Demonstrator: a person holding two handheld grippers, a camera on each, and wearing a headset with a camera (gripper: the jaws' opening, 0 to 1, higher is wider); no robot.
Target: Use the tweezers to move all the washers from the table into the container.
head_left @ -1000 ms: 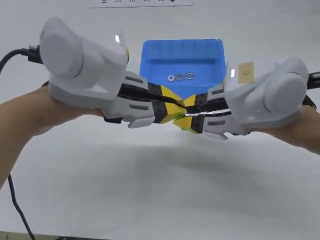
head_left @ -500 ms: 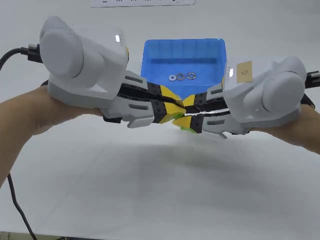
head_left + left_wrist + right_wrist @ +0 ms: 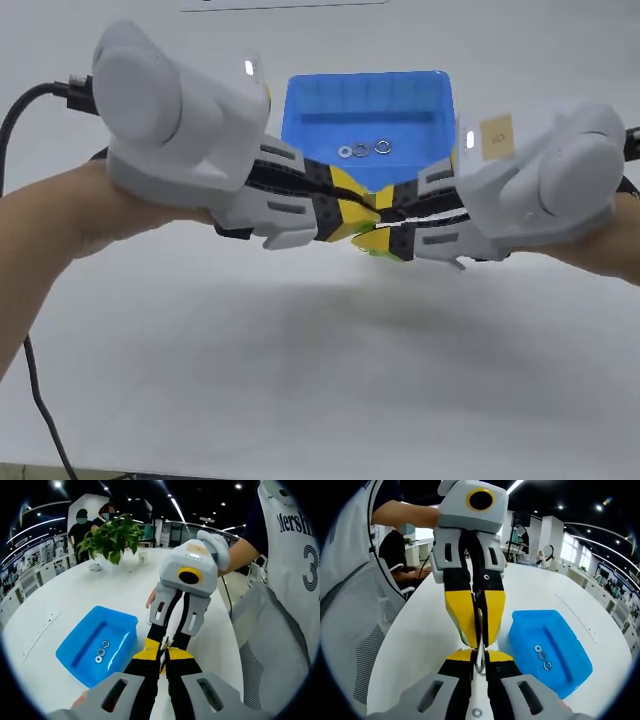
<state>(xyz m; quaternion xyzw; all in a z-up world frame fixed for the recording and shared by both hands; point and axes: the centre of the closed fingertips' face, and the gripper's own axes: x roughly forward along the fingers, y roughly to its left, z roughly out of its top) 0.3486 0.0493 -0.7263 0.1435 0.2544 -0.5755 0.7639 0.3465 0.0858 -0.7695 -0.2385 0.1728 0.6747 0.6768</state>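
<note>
Left hand-held gripper (image 3: 358, 212): jaws clenched on the tweezers (image 3: 480, 652), tips pointing right. The tweezers span the gap, raised above the bench (image 3: 320, 380).

Right hand-held gripper (image 3: 398, 225): tips pointing left, jaws closed on the tweezers' other end, so both appear to grip the one tool.

Risks: if either lets go before the other's hold is square, the thin tweezers could twist or drop. Pulling in opposite directions could bend them.

A ring that looks like a washer (image 3: 477, 712) lies on the bench under the right gripper.

Container (image 3: 300, 120): far centre, just beyond the tips. It holds three washers (image 3: 364, 151) in a short row.
</note>
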